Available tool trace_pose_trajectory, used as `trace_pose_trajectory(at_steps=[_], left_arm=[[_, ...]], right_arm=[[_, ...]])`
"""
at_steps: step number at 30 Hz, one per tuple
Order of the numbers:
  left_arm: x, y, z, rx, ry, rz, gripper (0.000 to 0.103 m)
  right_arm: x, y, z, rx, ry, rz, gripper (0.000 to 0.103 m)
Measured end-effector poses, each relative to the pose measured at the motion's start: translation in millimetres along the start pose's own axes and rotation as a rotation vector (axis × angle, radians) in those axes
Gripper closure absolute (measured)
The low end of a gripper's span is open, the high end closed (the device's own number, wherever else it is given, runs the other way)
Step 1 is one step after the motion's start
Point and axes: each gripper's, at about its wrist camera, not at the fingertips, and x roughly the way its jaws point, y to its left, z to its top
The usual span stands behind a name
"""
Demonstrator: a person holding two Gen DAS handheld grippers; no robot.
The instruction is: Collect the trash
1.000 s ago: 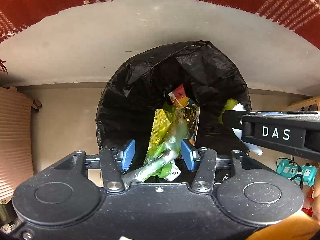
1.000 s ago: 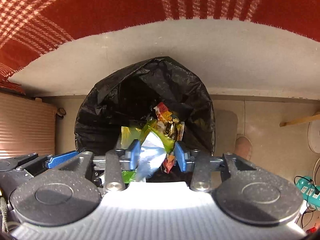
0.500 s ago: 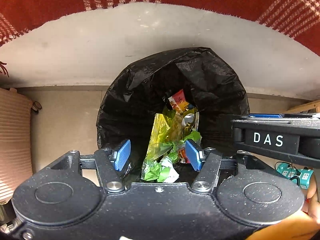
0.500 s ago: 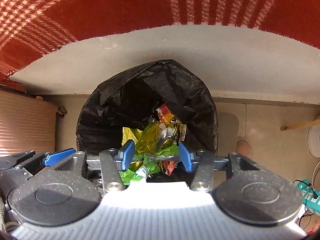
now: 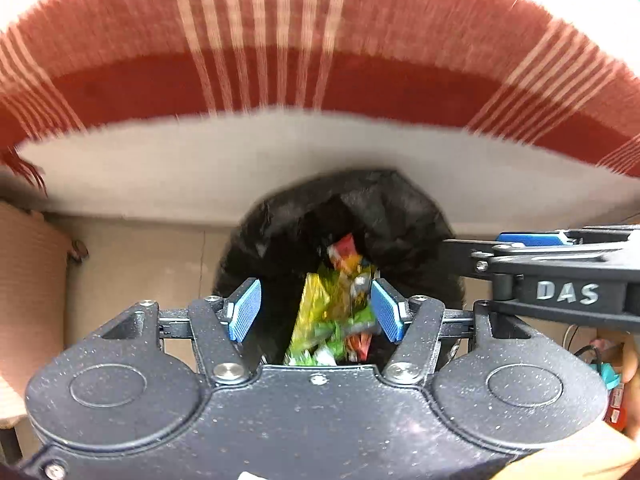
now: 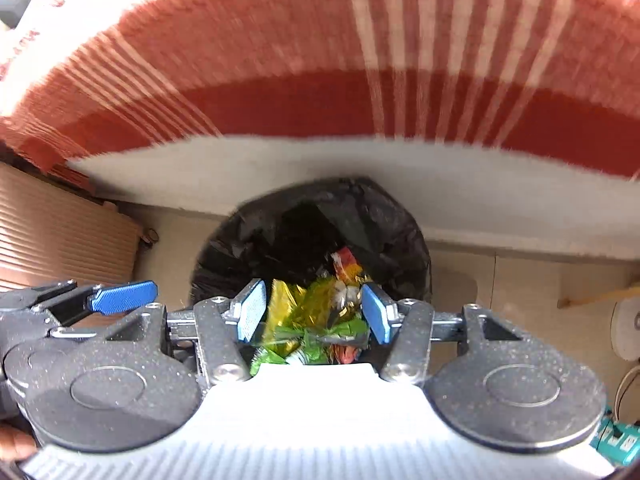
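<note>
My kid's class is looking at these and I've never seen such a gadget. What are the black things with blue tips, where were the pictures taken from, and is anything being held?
These are two hand-held grabbers, one in each of a person's hands, each with a camera looking forward along its two blue-padded jaws. One picture comes from the left gripper, the other from the right gripper; each also shows the other at its edge. Both look down into a bin lined with a black trash bag, with crumpled snack wrappers inside. The bin stands on a pale floor beside a red checked blanket. Both jaws have just been opening and stand open with nothing held; the wrappers lie below them in the bag.
</note>
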Motion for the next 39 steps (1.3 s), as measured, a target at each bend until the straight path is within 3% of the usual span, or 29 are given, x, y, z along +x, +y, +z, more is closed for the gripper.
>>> trace_pose_trajectory(at_steps=[5, 8, 11, 17, 22, 24, 30, 39], left_arm=[[-57.4, 4.2, 15.7, 0.001, -0.169, -0.014, 0.024], [-88.4, 1.4, 30.9, 0.009, -0.298, 0.004, 0.019], [-105.6, -5.5, 51.9, 0.005, -0.385, 0.002, 0.016], [-115.3, -26.4, 103.2, 0.012, -0.488, -0.079, 0.016], [-105.0, -49.9, 143.1, 0.014, -0.512, -0.141, 0.038], [-96.9, -59.1, 162.4, 0.03, -0.521, -0.146, 0.051], [-67.4, -81.7, 210.6, 0.03, -0.514, -0.157, 0.073], [-24.4, -105.4, 259.4, -0.016, -0.476, -0.143, 0.079]], right_arm=[[-60.8, 4.4, 10.8, -0.041, -0.119, 0.033, 0.033], [-92.1, -1.8, 25.1, 0.002, -0.182, 0.061, 0.032], [-120.7, -9.8, 43.0, 0.054, -0.273, 0.069, 0.032], [-156.2, -21.9, 89.6, 0.051, -0.437, 0.048, 0.031], [-165.9, -35.7, 124.3, 0.024, -0.507, -0.042, 0.04], [-169.2, -43.7, 134.5, 0.027, -0.524, -0.068, 0.042], [-167.1, -62.1, 160.4, 0.004, -0.565, -0.148, 0.043], [-146.4, -85.1, 194.6, 0.023, -0.52, -0.175, 0.045]])
